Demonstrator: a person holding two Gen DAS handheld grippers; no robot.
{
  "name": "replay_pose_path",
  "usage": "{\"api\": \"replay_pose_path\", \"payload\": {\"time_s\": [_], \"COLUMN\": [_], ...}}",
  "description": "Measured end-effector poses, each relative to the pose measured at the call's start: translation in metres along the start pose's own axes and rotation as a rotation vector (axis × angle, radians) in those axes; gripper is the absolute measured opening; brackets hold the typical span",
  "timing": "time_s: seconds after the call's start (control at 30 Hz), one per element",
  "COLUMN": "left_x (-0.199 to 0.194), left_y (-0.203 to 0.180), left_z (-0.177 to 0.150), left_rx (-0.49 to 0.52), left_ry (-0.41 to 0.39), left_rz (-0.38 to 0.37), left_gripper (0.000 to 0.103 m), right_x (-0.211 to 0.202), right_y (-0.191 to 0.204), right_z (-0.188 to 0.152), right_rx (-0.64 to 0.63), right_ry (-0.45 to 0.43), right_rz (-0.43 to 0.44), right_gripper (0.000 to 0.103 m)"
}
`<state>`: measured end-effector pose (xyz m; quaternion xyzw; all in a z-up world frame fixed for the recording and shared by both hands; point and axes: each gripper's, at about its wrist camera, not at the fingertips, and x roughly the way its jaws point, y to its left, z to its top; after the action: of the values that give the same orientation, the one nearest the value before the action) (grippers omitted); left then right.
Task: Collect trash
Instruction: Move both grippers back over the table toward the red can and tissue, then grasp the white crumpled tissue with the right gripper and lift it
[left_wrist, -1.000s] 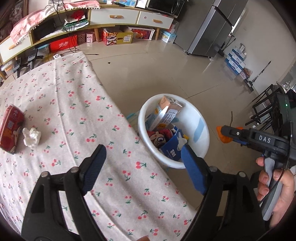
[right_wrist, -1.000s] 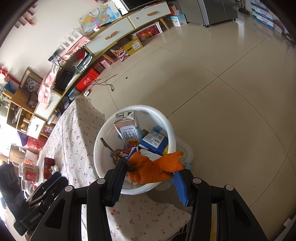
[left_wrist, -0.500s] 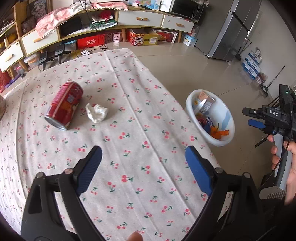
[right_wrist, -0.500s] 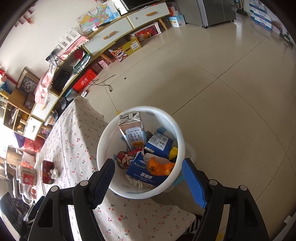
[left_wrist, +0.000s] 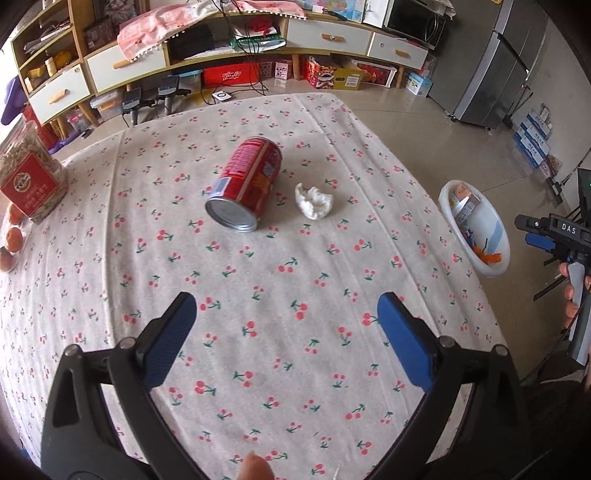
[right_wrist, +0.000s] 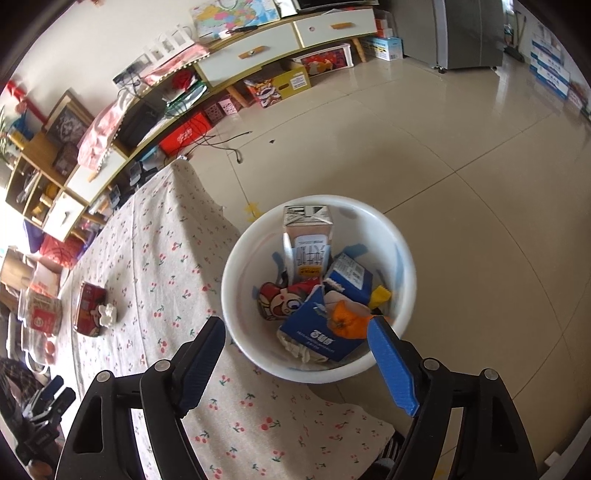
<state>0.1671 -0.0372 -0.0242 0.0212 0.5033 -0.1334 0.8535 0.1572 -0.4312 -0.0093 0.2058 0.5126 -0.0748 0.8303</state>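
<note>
While both grippers' jaws are opening with nothing between them, left gripper (left_wrist: 286, 325) over the tablecloth (left_wrist: 295, 266), can (left_wrist: 245, 184) on its side, tissue (left_wrist: 314, 202) just beside it, right gripper (right_wrist: 295, 360) above the bin (right_wrist: 402, 254), peel (right_wrist: 345, 323) inside.

Bare cherry-print tablecloth (left_wrist: 295, 295) lies open between the left gripper (left_wrist: 286, 325), jaws opening with nothing between them, and the red can (left_wrist: 245, 182) lying on its side with a crumpled tissue (left_wrist: 314, 202) just beside it. A jar (left_wrist: 29, 177) crowds the far left edge. The white bin (right_wrist: 243, 258) beside the table is open-topped, with a milk carton (right_wrist: 308, 240) upright inside.
</note>
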Motion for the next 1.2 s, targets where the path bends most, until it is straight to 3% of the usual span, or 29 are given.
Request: {"api": "replay_pose_path", "payload": {"time_s": [0.23,0.37,0.63,0.93,1.2], "left_x": [-0.005,-0.005,-0.017,-0.017,-0.017], "left_y": [0.044,0.068,0.099,0.118,0.131], "left_z": [-0.015,-0.024,-0.029,-0.032,-0.032], "left_rx": [-0.070,-0.138,-0.195,-0.240,-0.269], "left_ry": [-0.036,-0.008,-0.023,0.003,0.009], "left_rz": [0.058,0.081,0.156,0.138,0.146], "left_gripper": [0.102,0.102,0.102,0.102,0.102], "right_x": [0.015,0.027,0.054,0.096,0.121], "right_y": [0.051,0.086,0.164,0.238,0.261], "right_z": [-0.006,-0.012,-0.028,-0.045,-0.042], "right_rx": [-0.077,-0.125,-0.248,-0.370,-0.392], "right_ry": [0.023,0.051,0.097,0.170,0.178], "right_rz": [0.000,0.008,0.029,0.051,0.059], "right_gripper": [0.081,0.081,0.081,0.081,0.081]}}
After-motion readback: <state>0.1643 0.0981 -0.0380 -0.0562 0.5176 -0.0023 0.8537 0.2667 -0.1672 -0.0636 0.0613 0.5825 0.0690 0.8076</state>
